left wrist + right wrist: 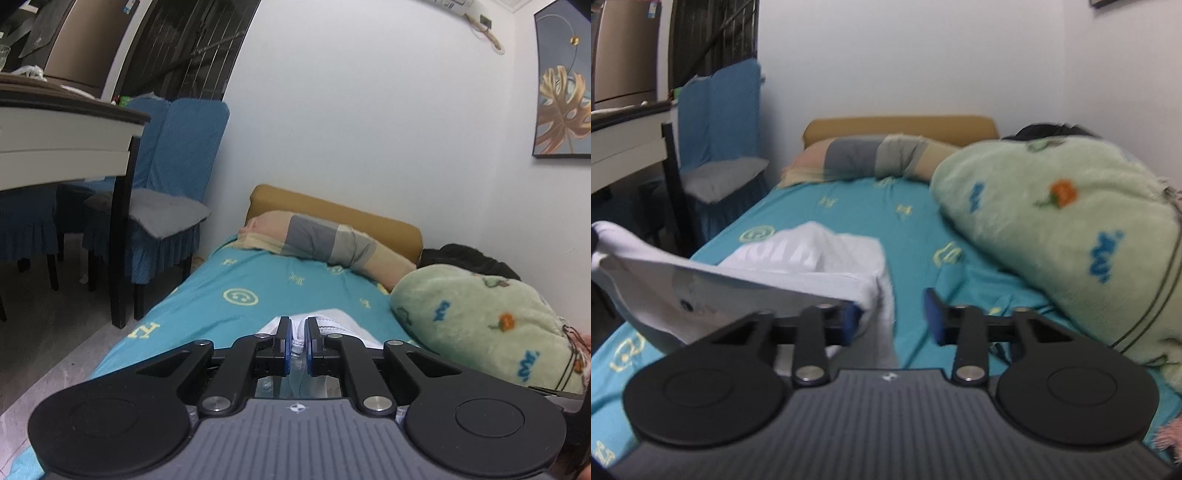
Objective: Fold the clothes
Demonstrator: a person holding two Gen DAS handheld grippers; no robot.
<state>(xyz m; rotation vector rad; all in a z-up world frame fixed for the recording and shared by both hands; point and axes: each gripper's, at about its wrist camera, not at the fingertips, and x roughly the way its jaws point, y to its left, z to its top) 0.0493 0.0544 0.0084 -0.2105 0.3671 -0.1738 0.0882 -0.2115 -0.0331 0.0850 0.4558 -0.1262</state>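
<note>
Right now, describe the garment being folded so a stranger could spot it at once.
Start at the bed with the teal sheet printed with yellow symbols. On its near end, left of the green fleece blanket, lies the white garment. It is the only white cloth there, one edge lifted off the sheet.

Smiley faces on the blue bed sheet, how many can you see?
1 clear smiley face, on the blue sheet ahead of the left gripper. Other yellow prints are blurred; the white garment may hide more.
</note>
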